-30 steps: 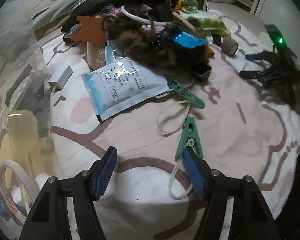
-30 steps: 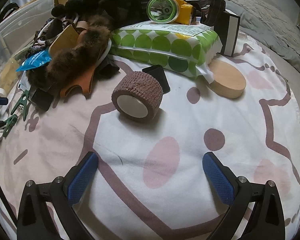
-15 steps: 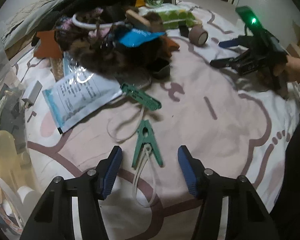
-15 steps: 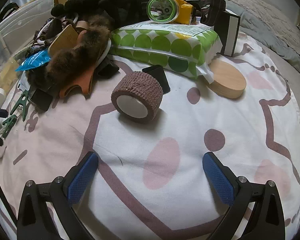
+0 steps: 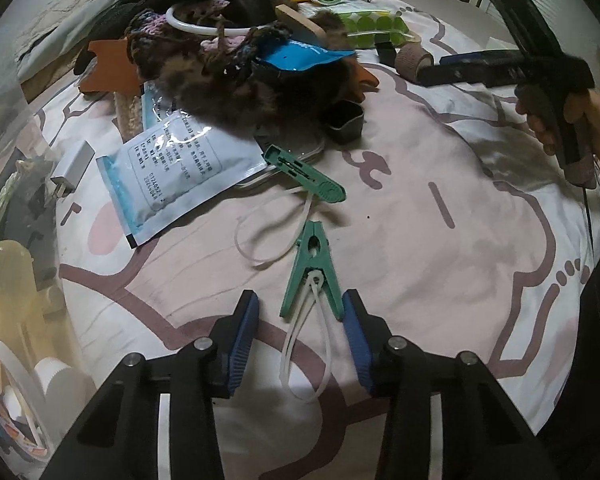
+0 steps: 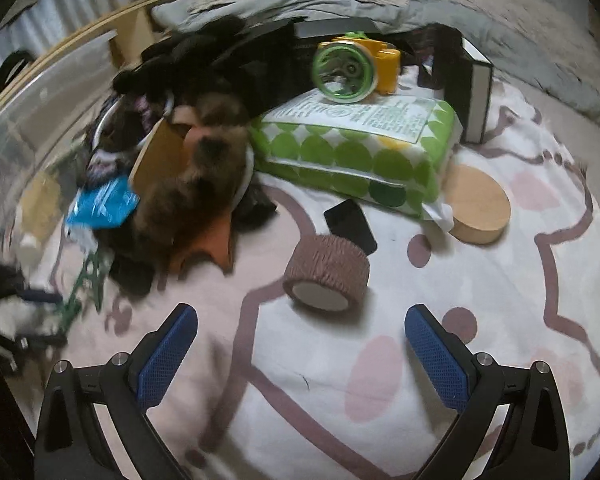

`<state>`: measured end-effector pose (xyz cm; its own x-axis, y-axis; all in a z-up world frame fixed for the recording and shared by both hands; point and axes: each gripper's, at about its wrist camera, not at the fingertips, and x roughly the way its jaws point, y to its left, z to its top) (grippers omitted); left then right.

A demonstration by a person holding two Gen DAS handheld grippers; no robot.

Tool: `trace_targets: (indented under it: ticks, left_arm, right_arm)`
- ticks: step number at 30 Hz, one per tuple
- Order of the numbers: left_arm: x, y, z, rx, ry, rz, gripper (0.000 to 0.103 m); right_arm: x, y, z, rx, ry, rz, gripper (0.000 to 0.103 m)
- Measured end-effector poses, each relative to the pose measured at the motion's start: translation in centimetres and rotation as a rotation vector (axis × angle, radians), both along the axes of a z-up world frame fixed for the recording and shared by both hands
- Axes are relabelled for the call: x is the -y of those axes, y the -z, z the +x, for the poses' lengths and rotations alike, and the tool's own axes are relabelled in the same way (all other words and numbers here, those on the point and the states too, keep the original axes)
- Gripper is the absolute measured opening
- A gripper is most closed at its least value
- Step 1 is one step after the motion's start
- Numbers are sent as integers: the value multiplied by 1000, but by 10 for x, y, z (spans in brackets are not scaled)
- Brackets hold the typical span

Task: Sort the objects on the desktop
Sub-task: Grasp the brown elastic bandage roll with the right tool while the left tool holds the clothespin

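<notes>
In the left wrist view a green clothes peg [image 5: 313,272] lies on the pink-patterned cloth [image 5: 440,272] with a white zip tie [image 5: 305,336] looped through it. My left gripper [image 5: 302,316] is open, its blue pads on either side of the peg's wide end, the right pad close to it. In the right wrist view a brown bandage roll [image 6: 327,274] lies just ahead of my open, empty right gripper [image 6: 300,328]. The right gripper [image 5: 548,68] also shows at the far right of the left view.
A second green clip [image 5: 305,174], a white sachet [image 5: 176,170], a grey plug [image 5: 71,166] and a dark furry pile [image 5: 256,76] lie beyond. A clear bin [image 5: 8,300] stands left. The right view shows a green-dotted wipes pack [image 6: 360,156], wooden disc [image 6: 478,210] and black box [image 6: 474,104].
My left gripper has moved forward over the peg and narrowed around it. My right gripper has moved closer to the bandage roll; its view is blurred on the left.
</notes>
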<state>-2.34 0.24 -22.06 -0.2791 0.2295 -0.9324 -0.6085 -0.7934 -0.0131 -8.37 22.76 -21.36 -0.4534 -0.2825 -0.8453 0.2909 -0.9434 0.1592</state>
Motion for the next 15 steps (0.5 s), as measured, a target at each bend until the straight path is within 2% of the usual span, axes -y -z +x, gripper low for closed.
trace_targets:
  ticks: [3, 5, 8, 10, 15]
  left_arm:
    - [-1, -1, -1, 1, -2, 1, 41]
    - [0, -1, -1, 1, -5, 1, 39]
    - [0, -2, -1, 0, -5, 0, 35]
    - [1, -3, -1, 1, -5, 3, 31]
    - [2, -5, 0, 0, -7, 6, 31]
  right_arm:
    - [-5, -2, -9, 23, 59, -29, 87]
    - [-8, -1, -15, 41, 87, -33, 82]
    - [-9, -1, -20, 38, 93, 6, 64]
    - [-11, -1, -22, 31, 90, 18, 47]
    - [-21, -7, -26, 18, 81, -2, 44]
